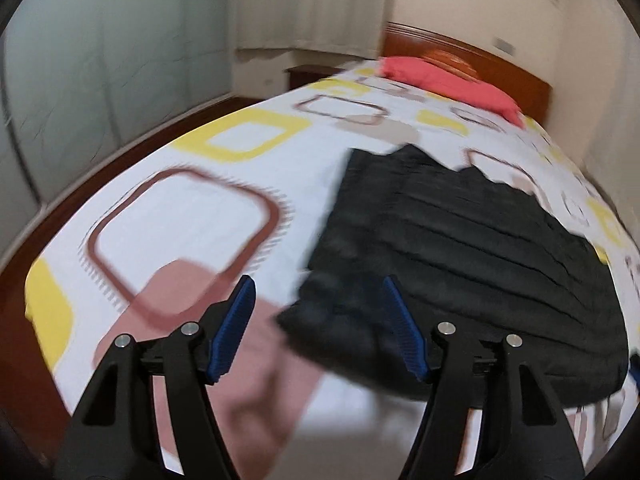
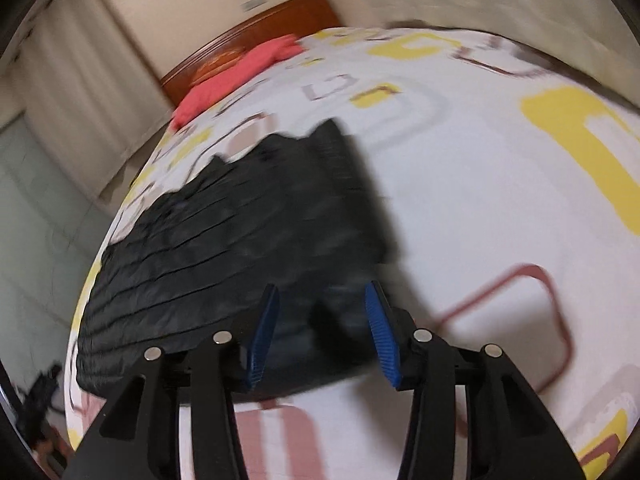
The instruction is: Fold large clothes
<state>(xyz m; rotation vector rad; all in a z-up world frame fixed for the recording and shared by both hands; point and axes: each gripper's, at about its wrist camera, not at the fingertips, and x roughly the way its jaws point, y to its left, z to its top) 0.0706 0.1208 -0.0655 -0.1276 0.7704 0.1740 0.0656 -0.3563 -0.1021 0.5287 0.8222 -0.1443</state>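
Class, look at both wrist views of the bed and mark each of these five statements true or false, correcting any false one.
1. The black quilted garment lies on the patterned bedsheet. True.
2. The left gripper is clamped on the garment. False: its jaws stand apart, with nothing pinched between them.
3. A red pillow sits by the wooden headboard. True.
4. The right gripper holds a white shirt. False: its jaws are open and empty.
5. The bedsheet is plain blue. False: it is white with yellow and brown squares.
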